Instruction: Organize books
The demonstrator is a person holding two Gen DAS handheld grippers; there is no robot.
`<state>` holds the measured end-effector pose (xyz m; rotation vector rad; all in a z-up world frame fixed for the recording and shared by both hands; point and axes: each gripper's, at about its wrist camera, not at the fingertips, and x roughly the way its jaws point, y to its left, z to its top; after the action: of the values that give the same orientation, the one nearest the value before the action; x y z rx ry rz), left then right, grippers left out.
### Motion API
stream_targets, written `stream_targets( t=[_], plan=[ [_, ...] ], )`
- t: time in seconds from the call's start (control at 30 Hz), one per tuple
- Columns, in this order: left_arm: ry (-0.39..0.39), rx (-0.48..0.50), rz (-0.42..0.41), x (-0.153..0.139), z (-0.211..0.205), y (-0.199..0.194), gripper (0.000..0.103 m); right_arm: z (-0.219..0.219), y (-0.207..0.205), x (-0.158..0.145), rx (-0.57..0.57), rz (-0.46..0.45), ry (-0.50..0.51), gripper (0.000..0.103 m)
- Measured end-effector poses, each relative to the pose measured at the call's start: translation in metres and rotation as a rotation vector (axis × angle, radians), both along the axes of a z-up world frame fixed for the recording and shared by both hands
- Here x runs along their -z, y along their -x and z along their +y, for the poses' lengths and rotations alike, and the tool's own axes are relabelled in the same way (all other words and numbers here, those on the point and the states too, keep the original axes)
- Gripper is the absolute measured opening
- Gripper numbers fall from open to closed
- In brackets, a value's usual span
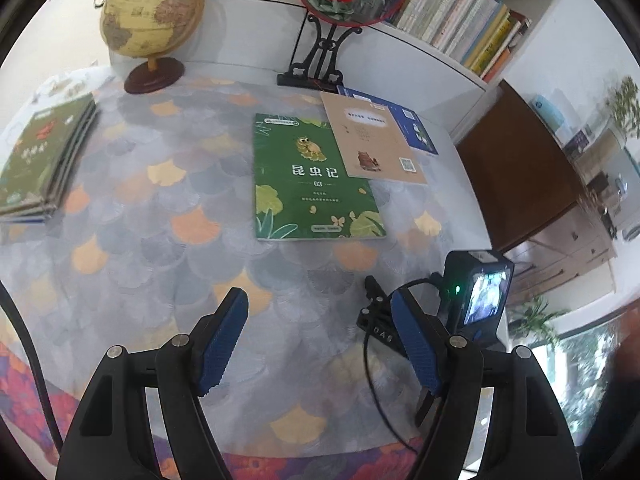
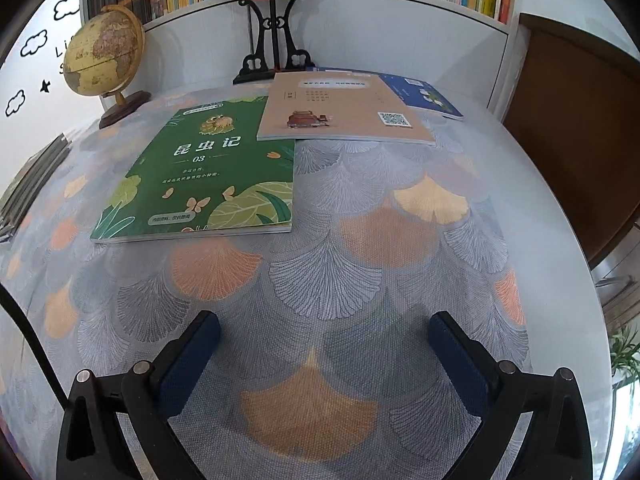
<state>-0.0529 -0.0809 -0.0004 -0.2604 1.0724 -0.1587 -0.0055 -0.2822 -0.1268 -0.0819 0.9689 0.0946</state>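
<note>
Both your left gripper and right gripper hung spread wide and empty over the tablecloth. Beyond them the green book lay flat, its far corner under the tan book; thin and floppy, it looked best pinched at its near edge.

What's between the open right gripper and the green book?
Nothing but bare leaf-patterned tablecloth lies between the right gripper and the green book, as the right wrist view shows.
</note>
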Motion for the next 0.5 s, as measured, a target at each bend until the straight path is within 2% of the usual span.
stream_targets(
  t=[0.1, 0.3, 0.5],
  plan=[
    [-0.043, 0.006, -0.015, -0.009, -0.002, 0.002, 0.073, 0.000, 0.000, 0.000, 0.000, 0.000, 0.000, 0.103],
    [0.016, -0.011, -0.016, -0.015, 0.000, -0.001, 0.073, 0.000, 0.000, 0.000, 0.001, 0.000, 0.000, 0.103],
    [-0.025, 0.003, -0.028, -0.023, -0.002, 0.002, 0.073, 0.000, 0.000, 0.000, 0.001, 0.001, 0.000, 0.103]
  ],
)
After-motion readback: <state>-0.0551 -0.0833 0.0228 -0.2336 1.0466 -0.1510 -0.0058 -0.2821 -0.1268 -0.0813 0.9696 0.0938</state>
